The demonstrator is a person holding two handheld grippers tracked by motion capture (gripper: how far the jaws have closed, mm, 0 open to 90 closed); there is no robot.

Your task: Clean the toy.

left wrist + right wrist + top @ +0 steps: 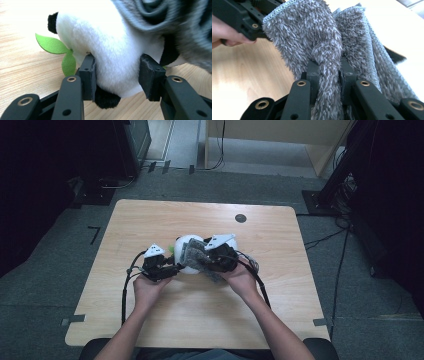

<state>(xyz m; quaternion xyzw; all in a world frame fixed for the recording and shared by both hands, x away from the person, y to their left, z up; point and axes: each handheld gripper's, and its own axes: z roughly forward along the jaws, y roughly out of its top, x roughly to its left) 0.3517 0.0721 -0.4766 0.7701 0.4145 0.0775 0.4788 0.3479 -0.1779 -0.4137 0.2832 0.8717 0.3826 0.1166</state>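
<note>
- The wooden table (200,320) is giving open room on every side; the work is sitting near its middle, well away from the edges, with a small dark disc (240,218) far off toward the back.
- The plush panda (186,251) is resting on the table between the two hands, and the grey fuzzy cloth (317,37) is draping over its top and right side.
- The left gripper (117,75) is pinching the panda's white body, its pads pressing into the plush; a hard rub from the other side is likely to drag the toy out of this soft hold.
- The right gripper (328,75) is clamping a fold of the cloth tight between its jaws; the loose hanging part risks snagging the left gripper.
- The green felt leaf (58,52) is sticking out beside the left jaw and could be getting bent.
</note>
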